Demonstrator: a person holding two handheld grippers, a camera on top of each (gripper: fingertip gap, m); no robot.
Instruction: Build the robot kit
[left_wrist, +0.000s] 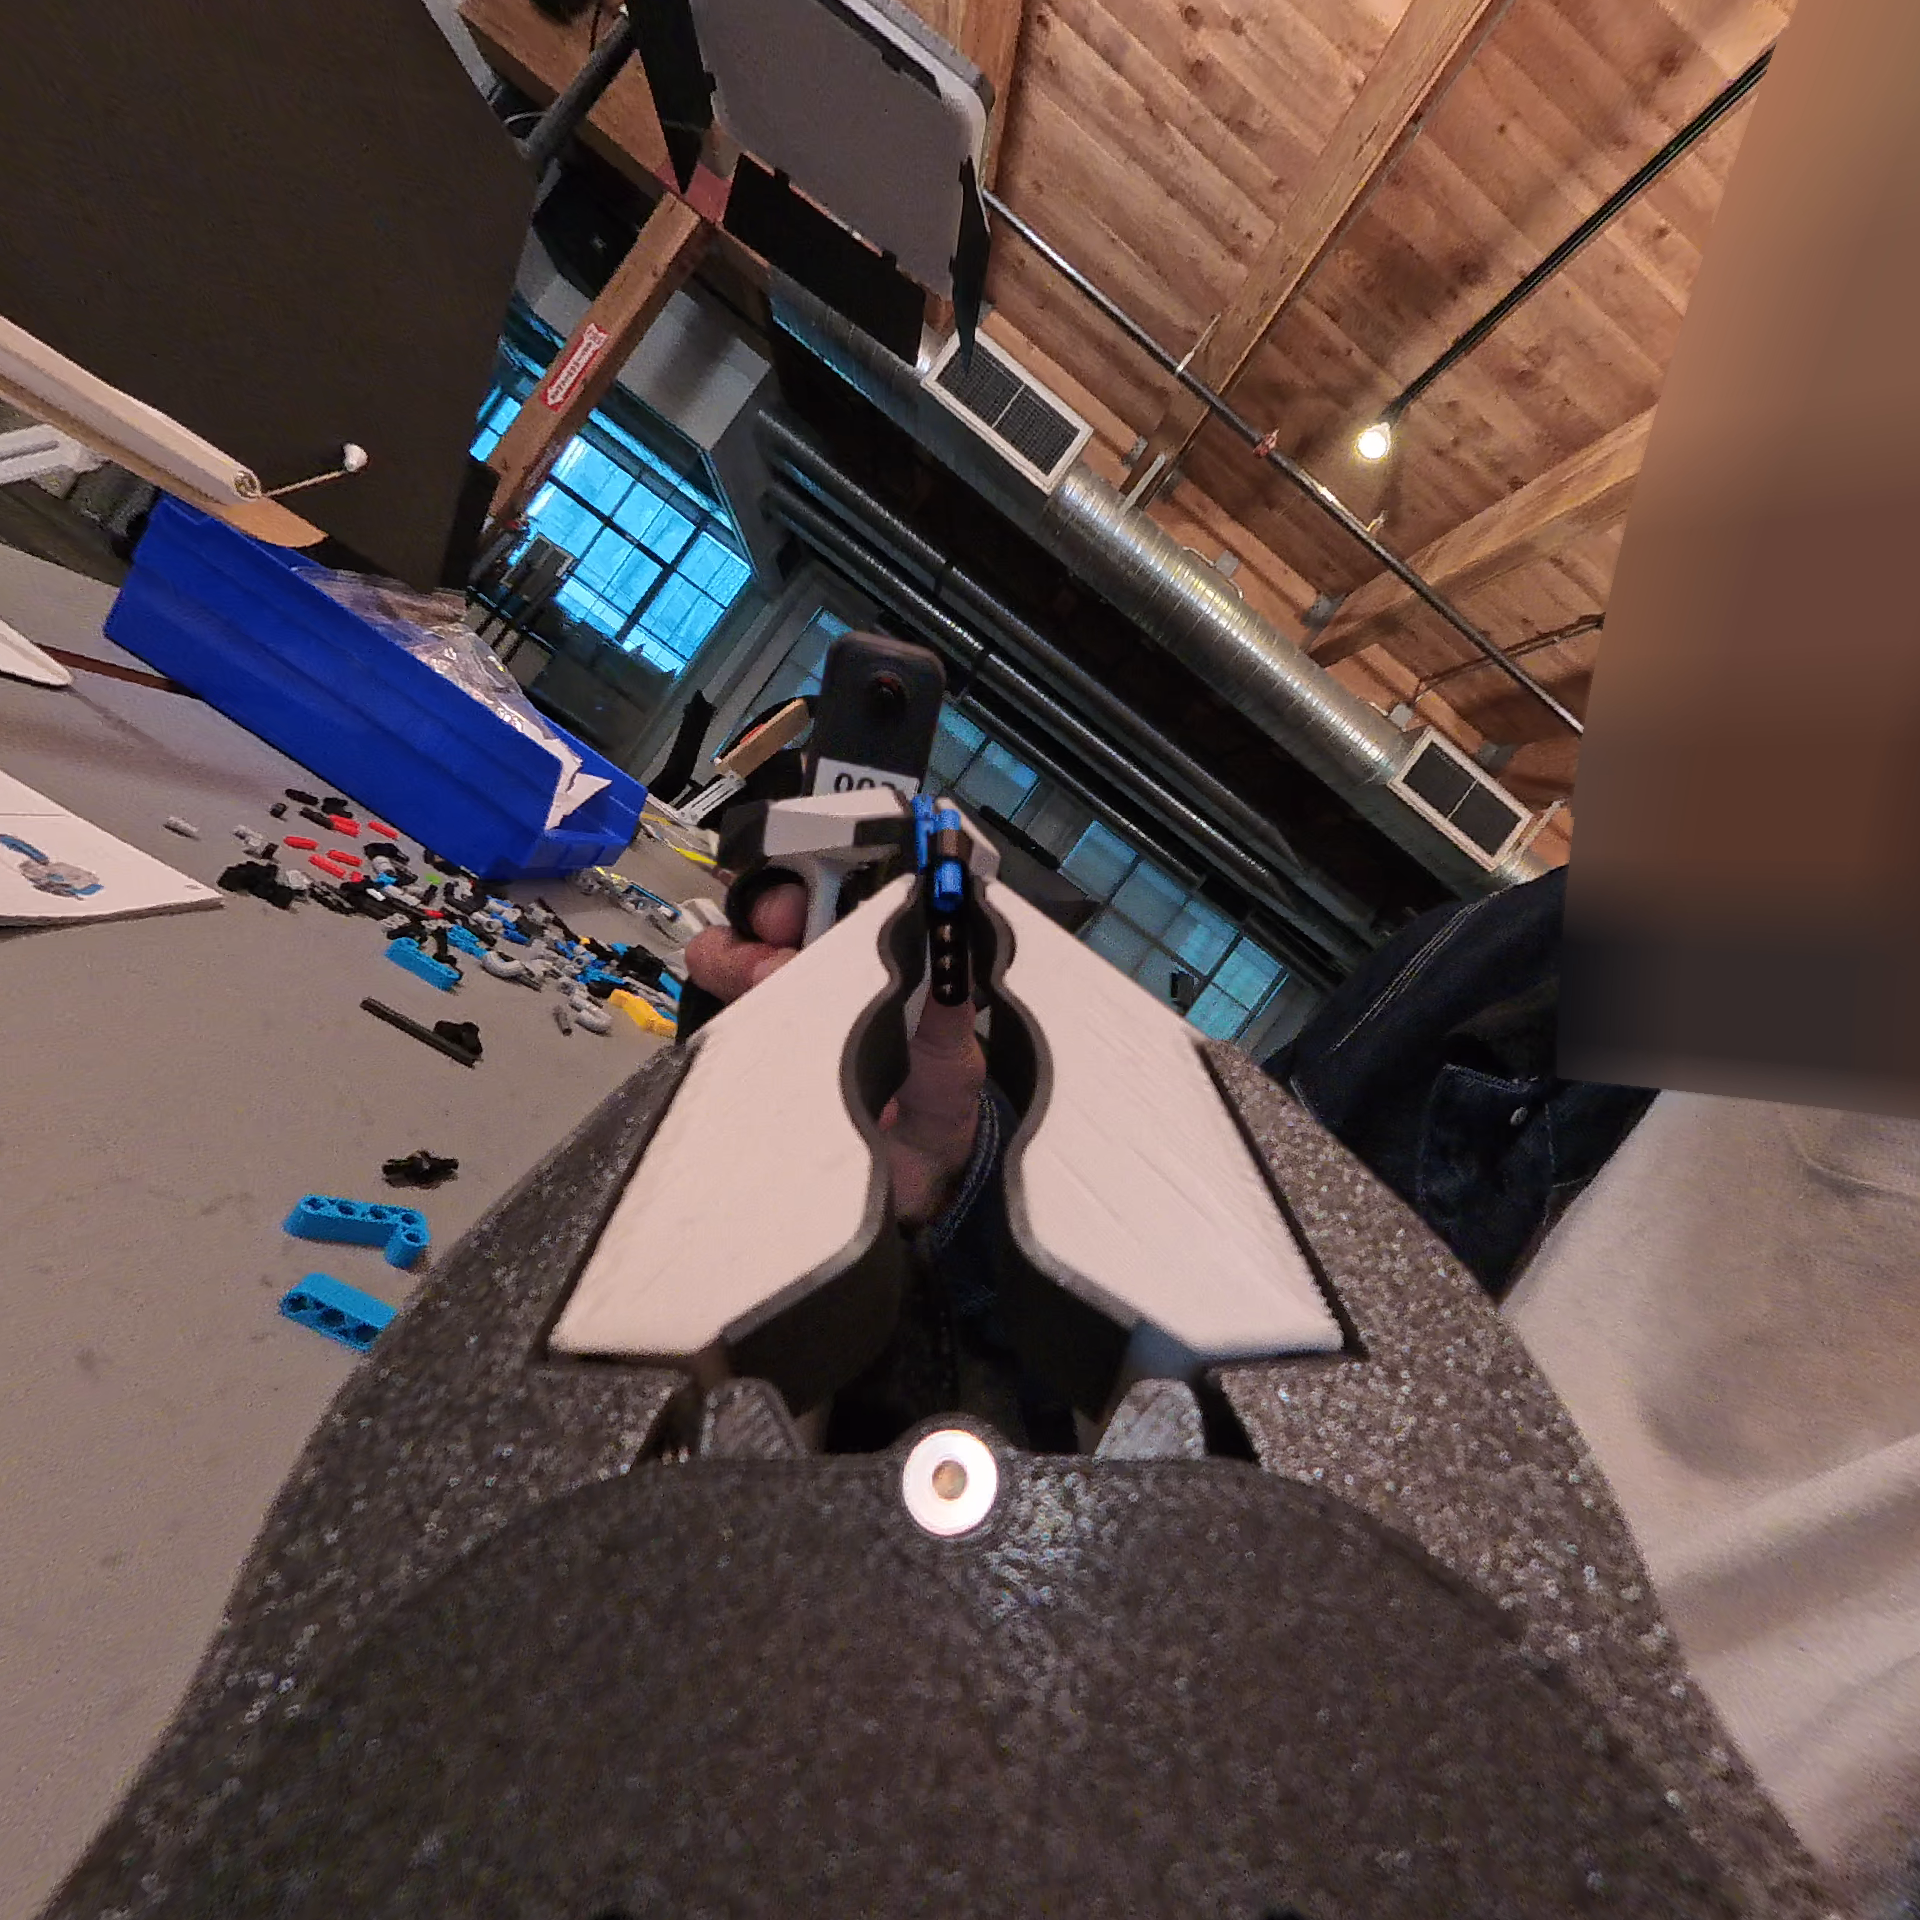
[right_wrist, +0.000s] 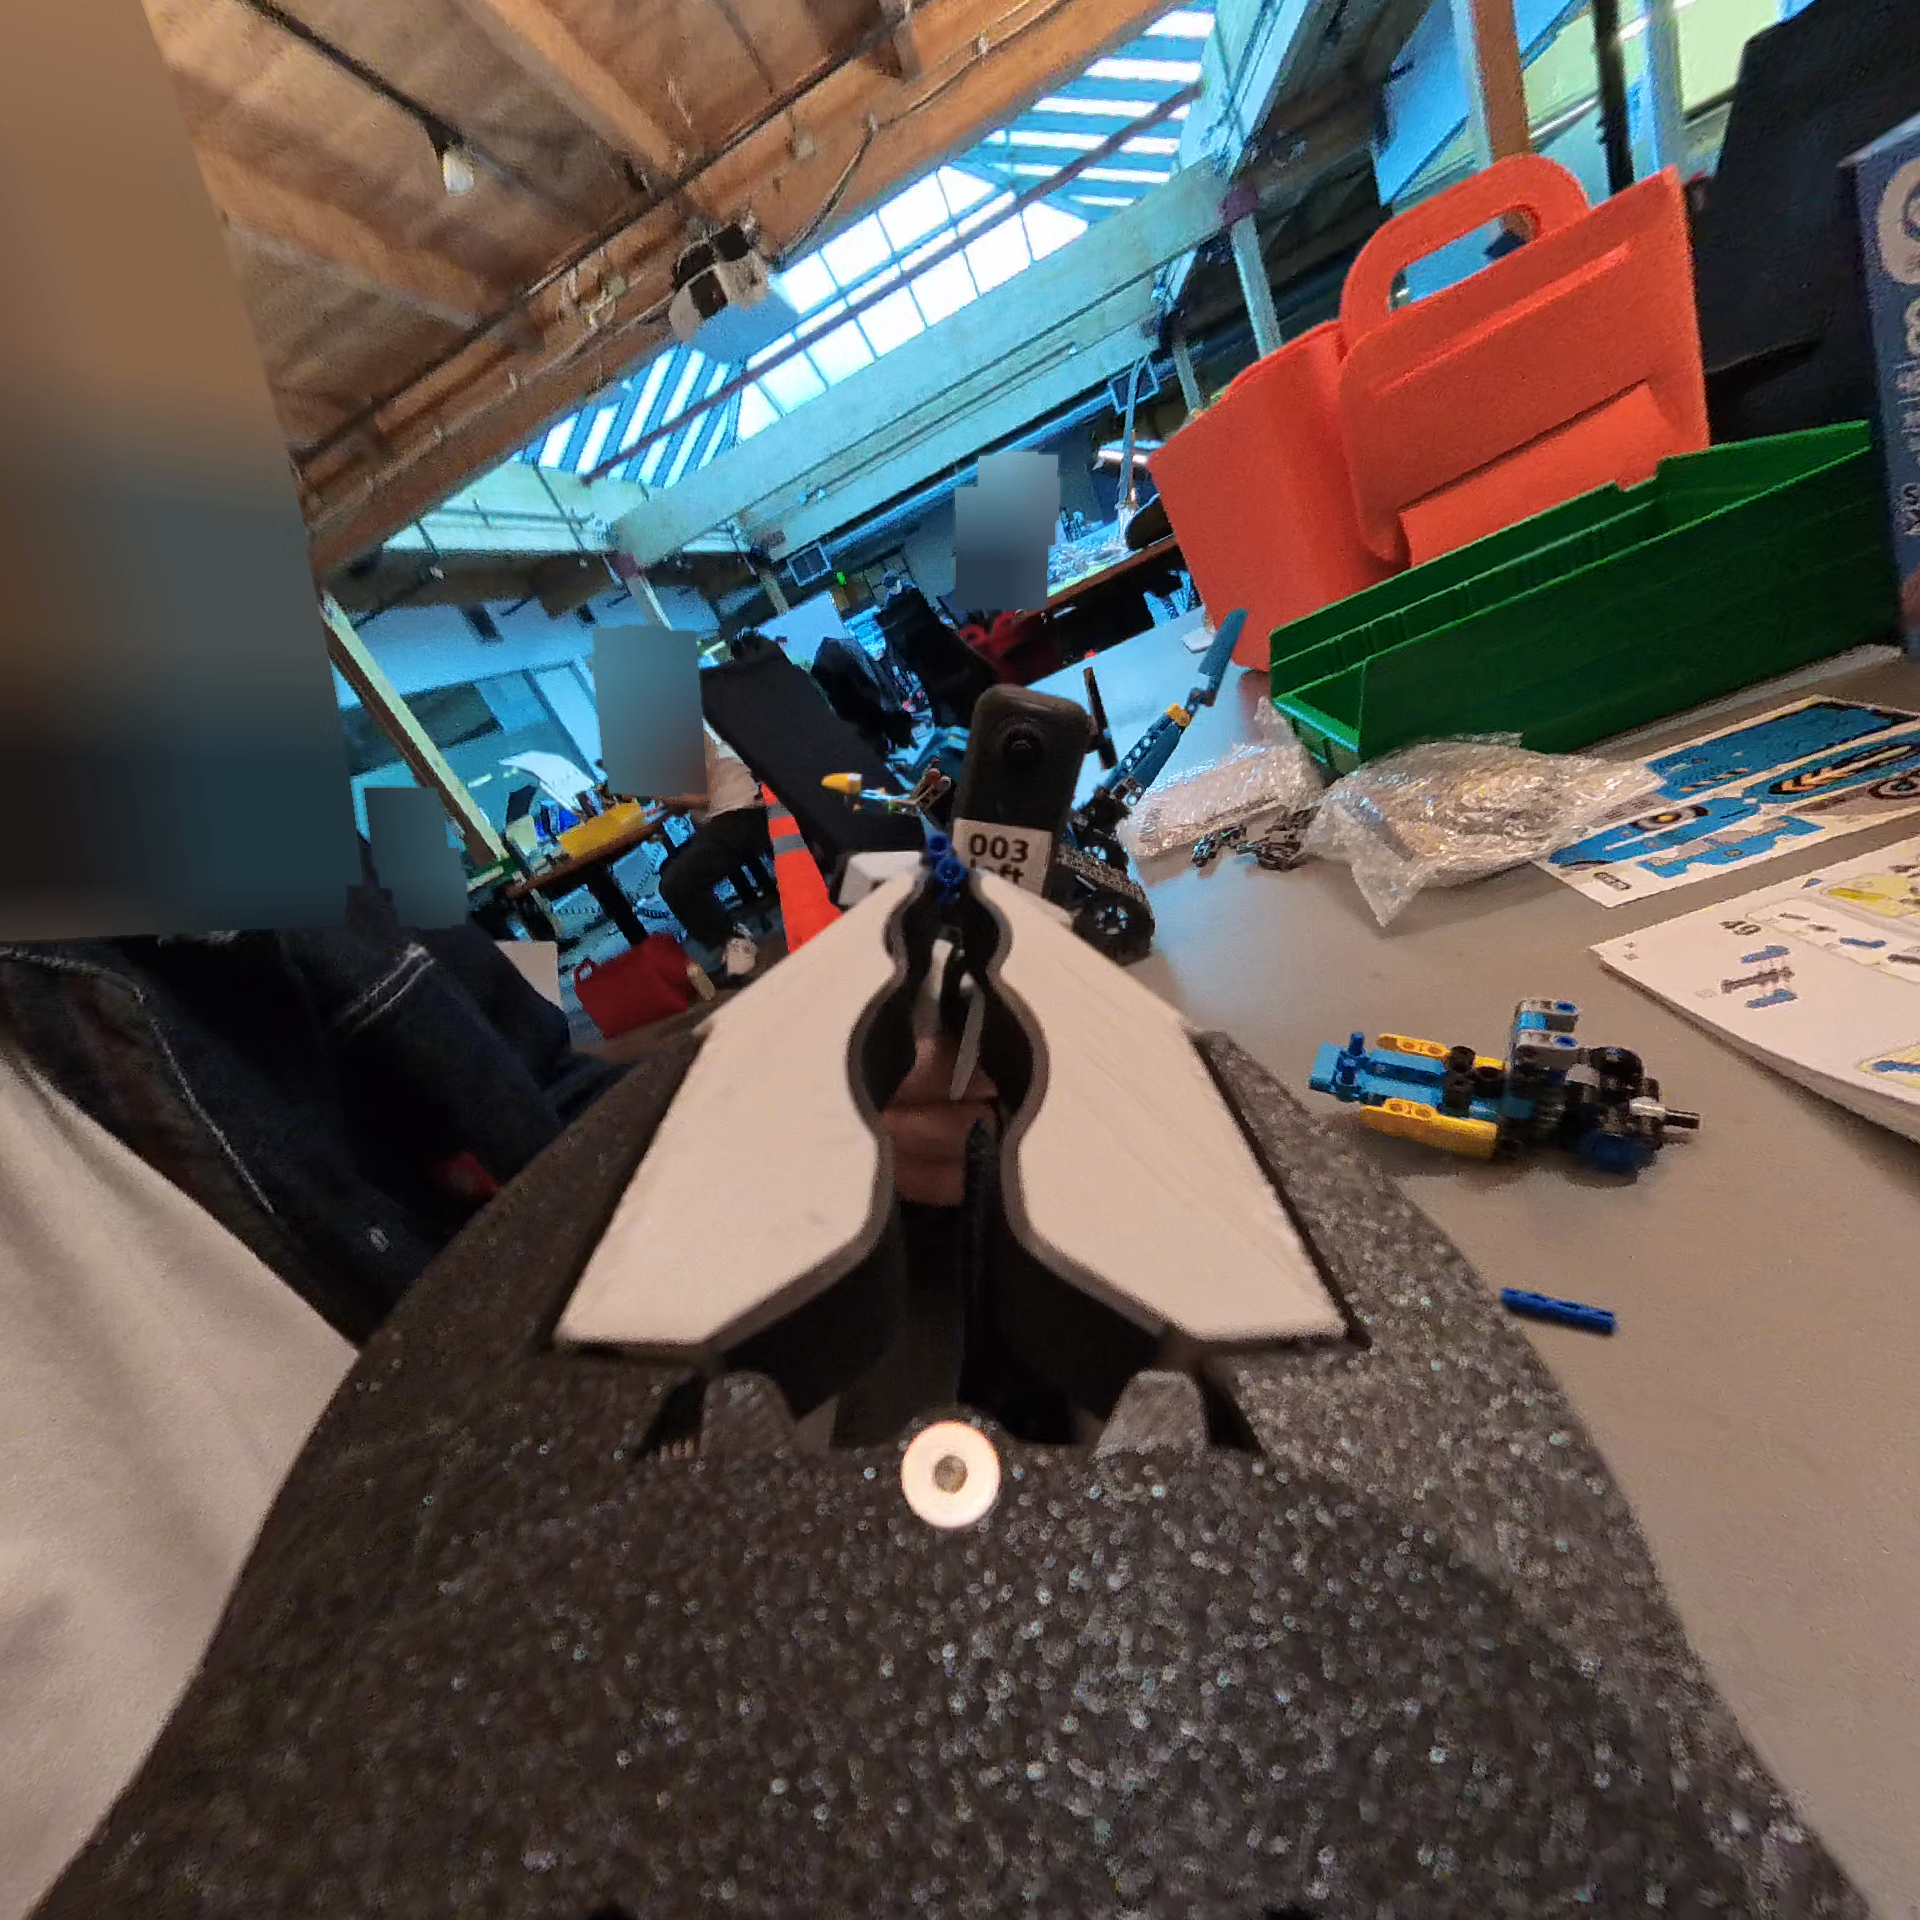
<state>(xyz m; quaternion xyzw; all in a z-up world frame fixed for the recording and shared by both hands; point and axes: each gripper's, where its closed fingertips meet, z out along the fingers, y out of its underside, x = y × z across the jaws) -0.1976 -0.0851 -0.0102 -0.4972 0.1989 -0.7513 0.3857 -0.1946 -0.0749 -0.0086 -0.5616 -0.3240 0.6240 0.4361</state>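
Observation:
My left gripper (left_wrist: 943, 896) is shut on a short black beam with holes (left_wrist: 951, 961) and holds it upright in the air above the grey table (left_wrist: 135, 1403). Blue pins (left_wrist: 938, 868) sit at the beam's top end. My right gripper (right_wrist: 945, 883) faces the left one, tip to tip. Its fingers are closed around the blue pins (right_wrist: 940, 864) at that same end. The right gripper also shows in the left wrist view (left_wrist: 883, 826), touching the pins. The left gripper's camera body shows in the right wrist view (right_wrist: 1013, 769). A hand shows behind each pair of fingers.
A blue bin (left_wrist: 364, 707), a heap of small parts (left_wrist: 488, 925), two light-blue beams (left_wrist: 358, 1226) and a booklet (left_wrist: 73, 862) lie to the left. A part-built blue-and-yellow model (right_wrist: 1496, 1091), a small blue beam (right_wrist: 1558, 1309), a green bin (right_wrist: 1579, 613), an orange case (right_wrist: 1455, 416), plastic bags (right_wrist: 1455, 800) and booklets (right_wrist: 1787, 987) lie to the right. Only a small space, under 4 cm, lies between the two pairs of fingers.

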